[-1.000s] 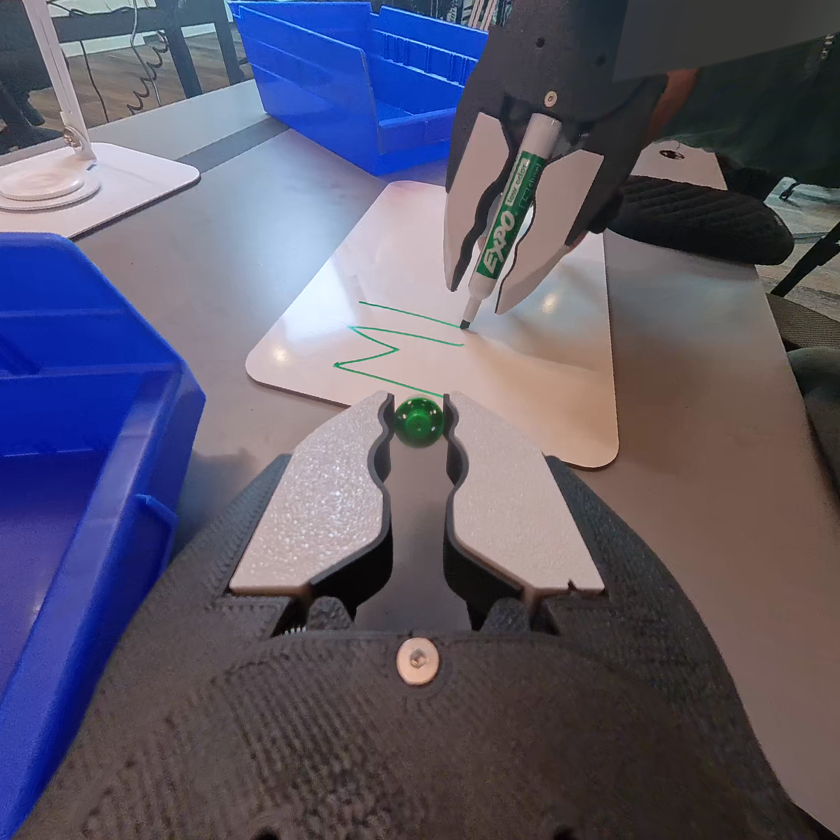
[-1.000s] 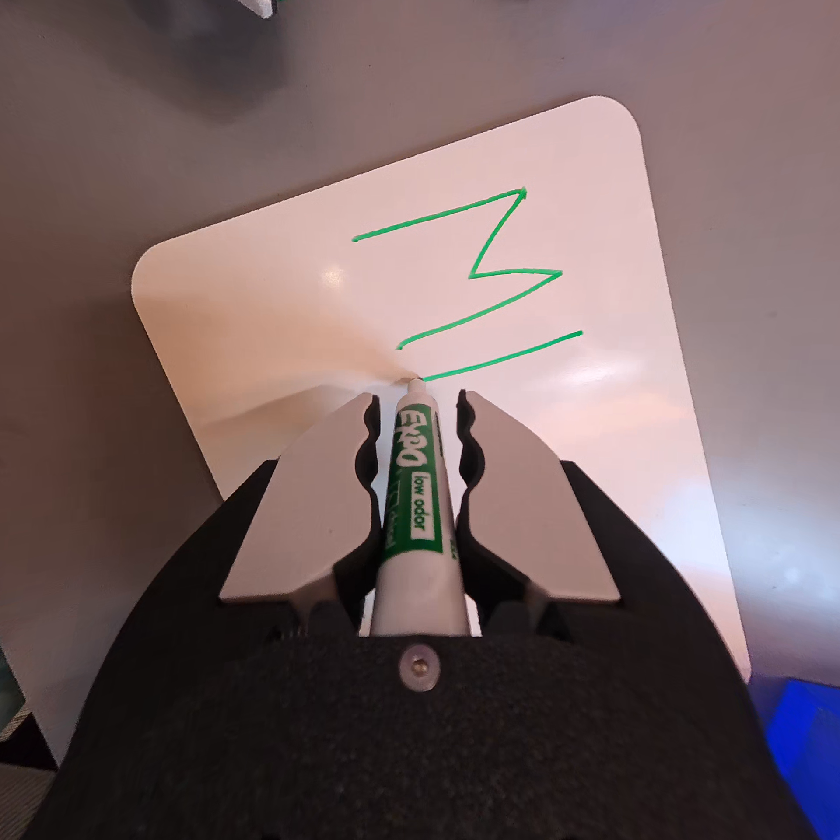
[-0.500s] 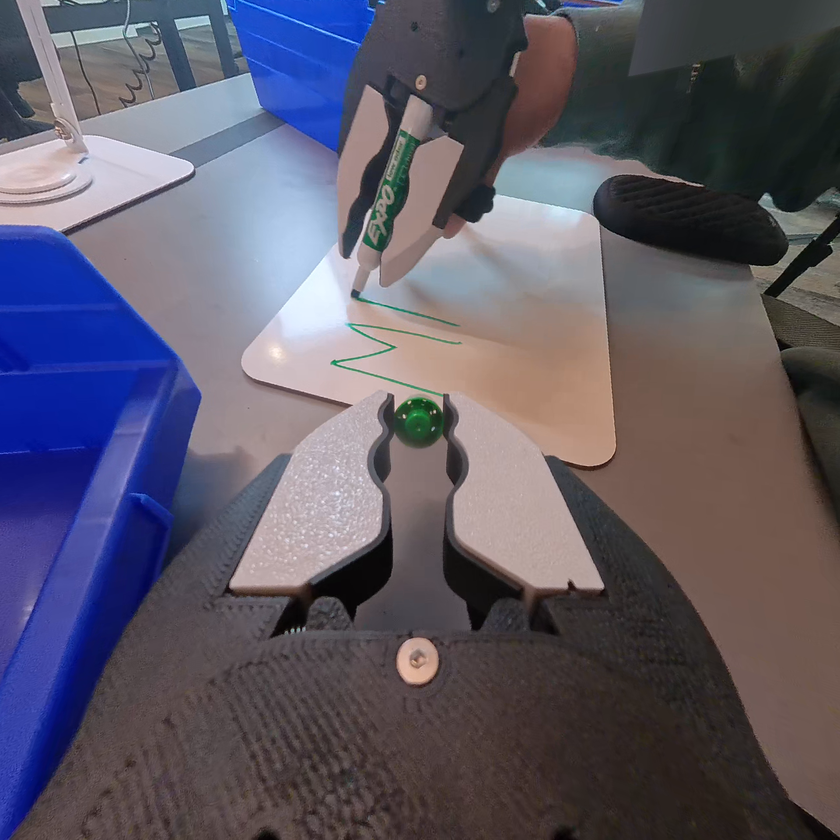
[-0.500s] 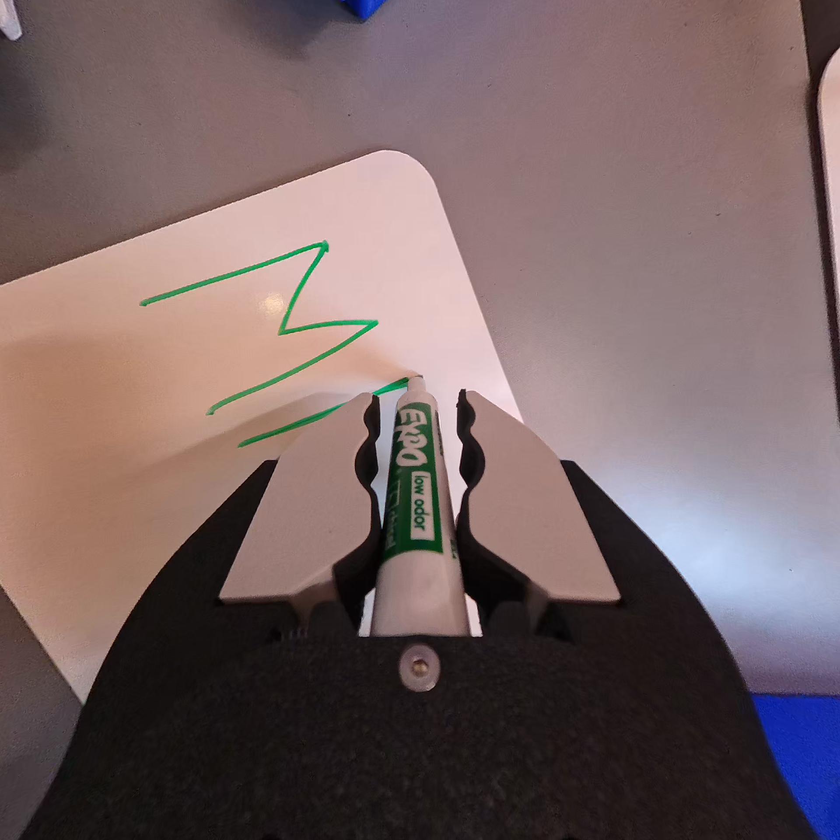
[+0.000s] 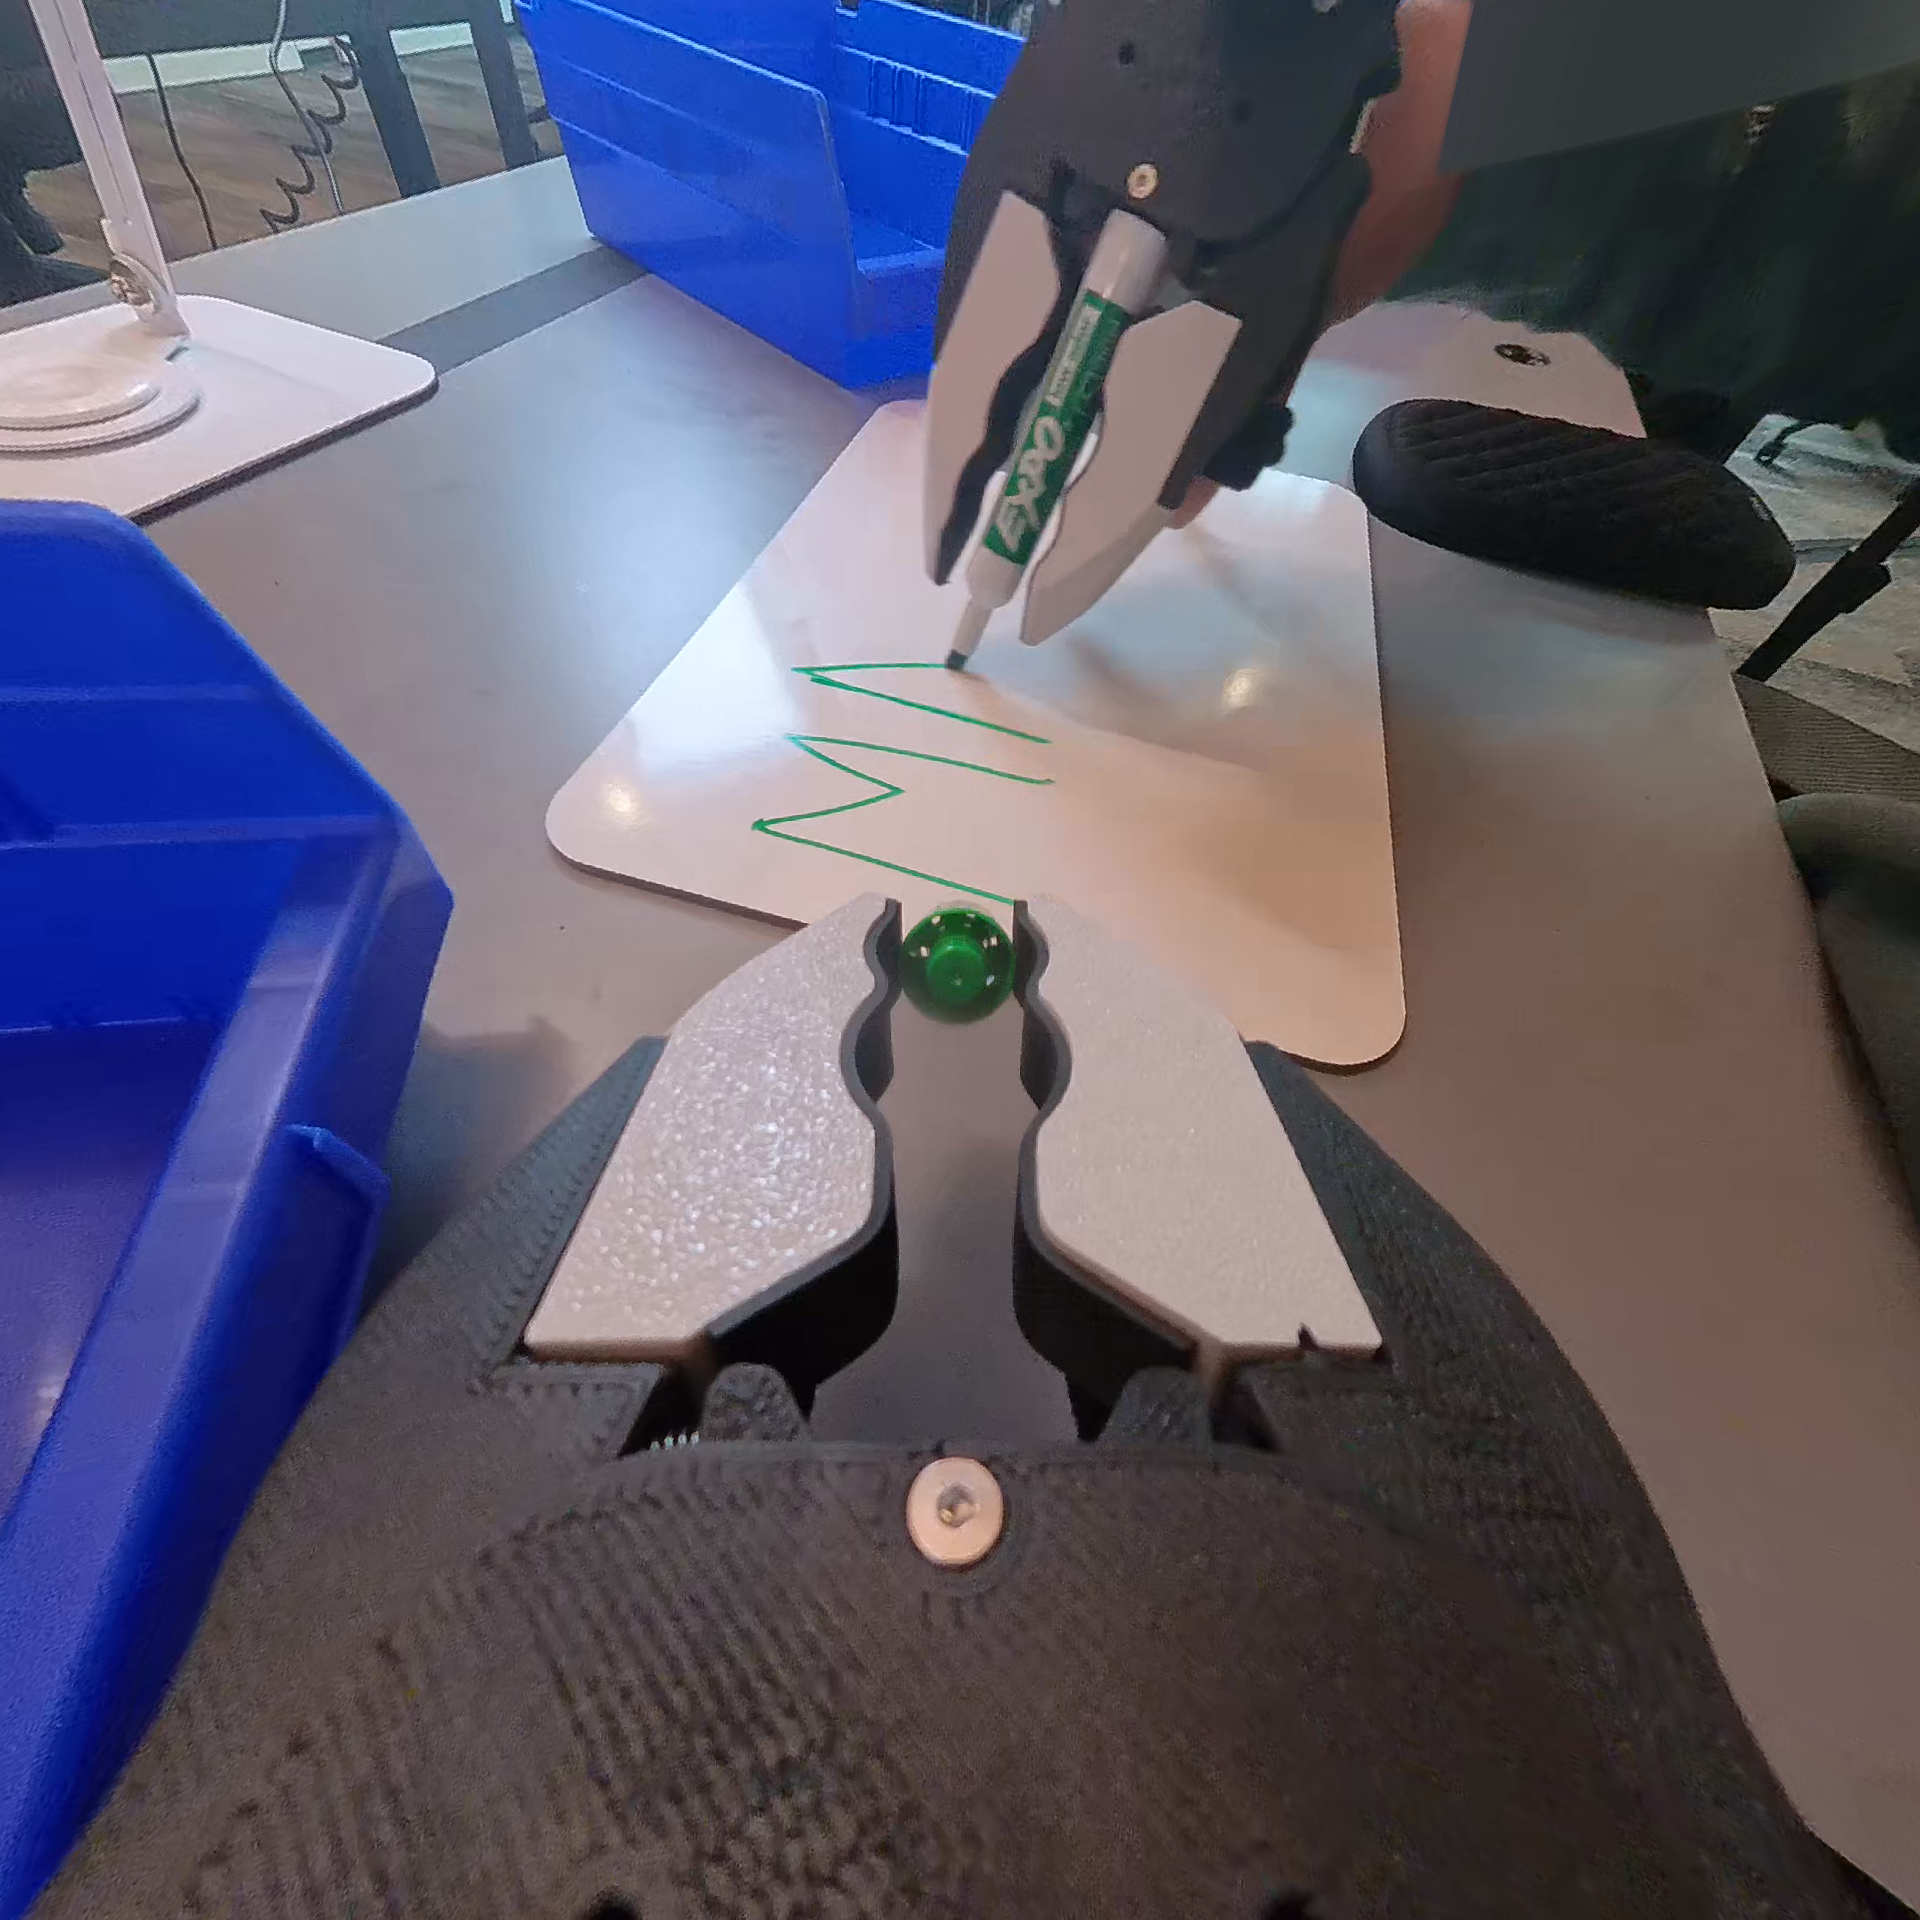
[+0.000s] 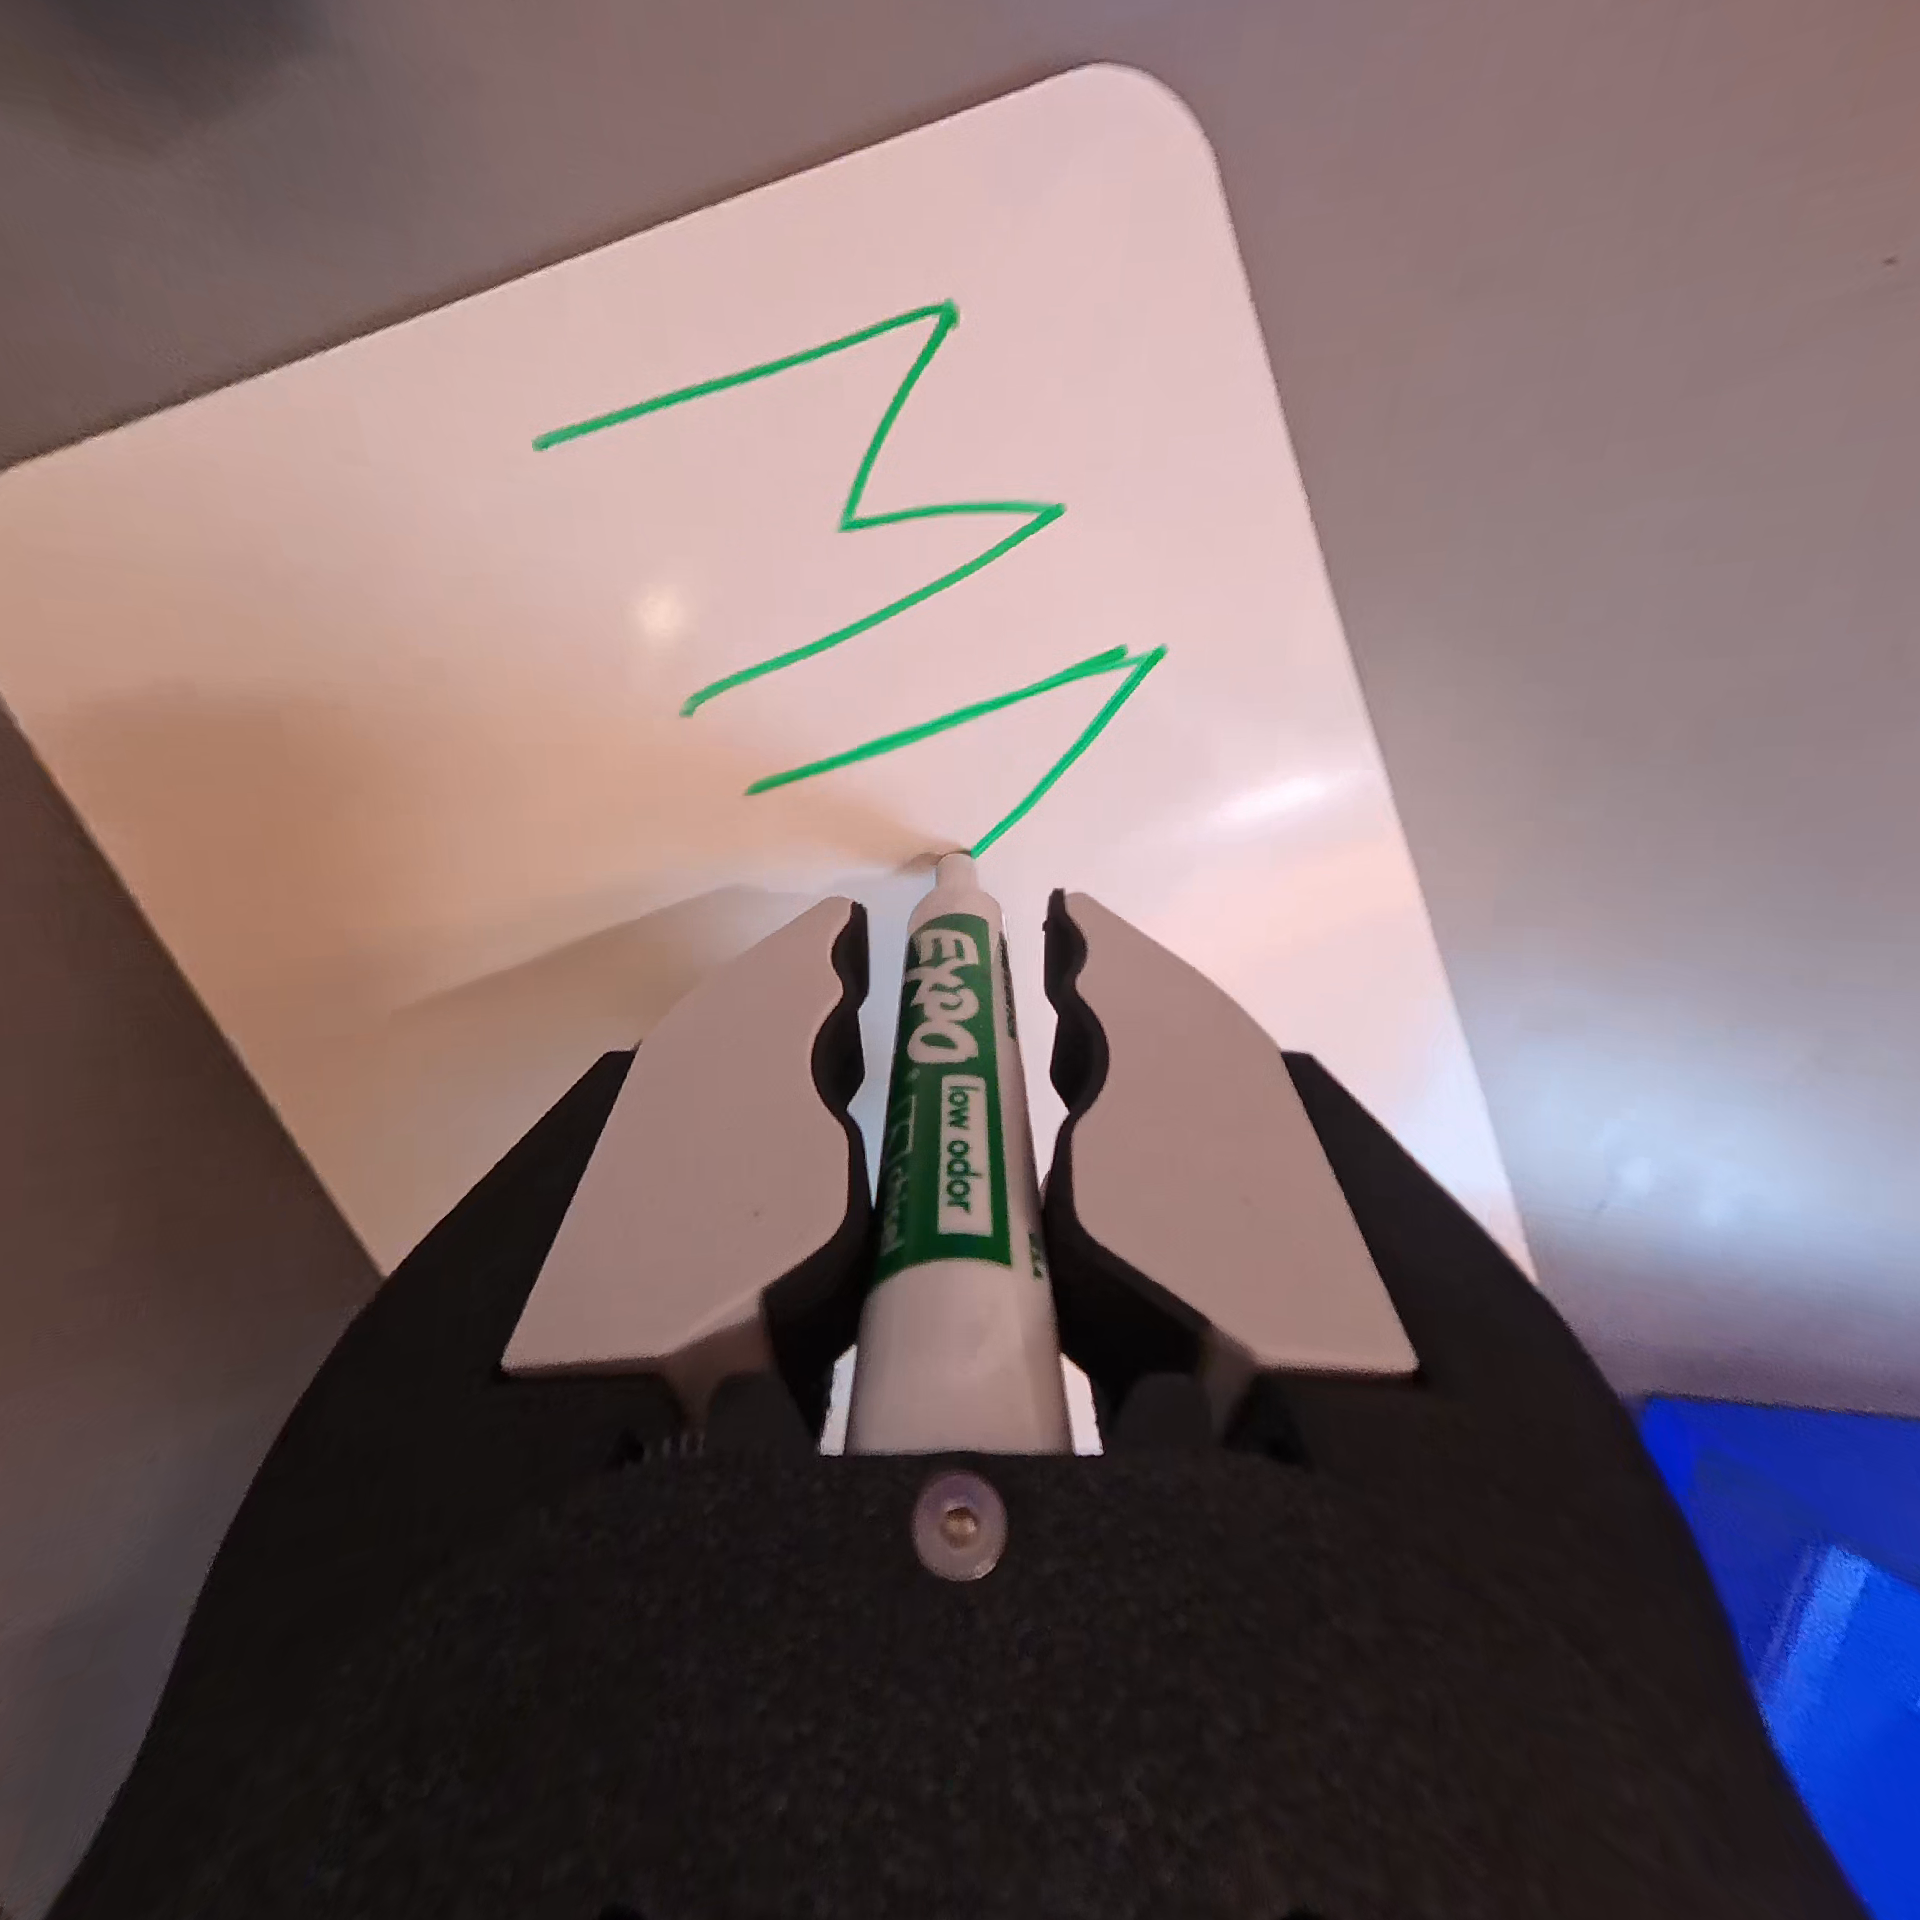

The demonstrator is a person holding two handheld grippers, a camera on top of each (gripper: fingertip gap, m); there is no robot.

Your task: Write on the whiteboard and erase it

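One small white whiteboard [image 5: 1195, 852] with rounded corners lies flat on the grey table [image 5: 499, 582], and a green zigzag line [image 6: 914, 582] runs across it. The green dry-erase marker [image 6: 951, 1122] stands tilted with its tip touching the board at the end of the newest stroke. The right gripper [image 6: 951, 914] has its jaws clenched on the marker's barrel, the tip poking out past the fingertips; in the left wrist view this gripper [image 5: 997, 613] comes down over the far half of the board, a person's hand behind it. The left gripper [image 5: 954, 914] sits at the near edge of the board, its jaws pinched on the green marker cap [image 5: 954, 966]. One blue bin [image 5: 187, 935] stands on the table well to the left of the board, and another blue bin [image 5: 748, 208] at the board's far edge. A white lamp base [image 5: 156, 384] rests toward the far left corner of the table.
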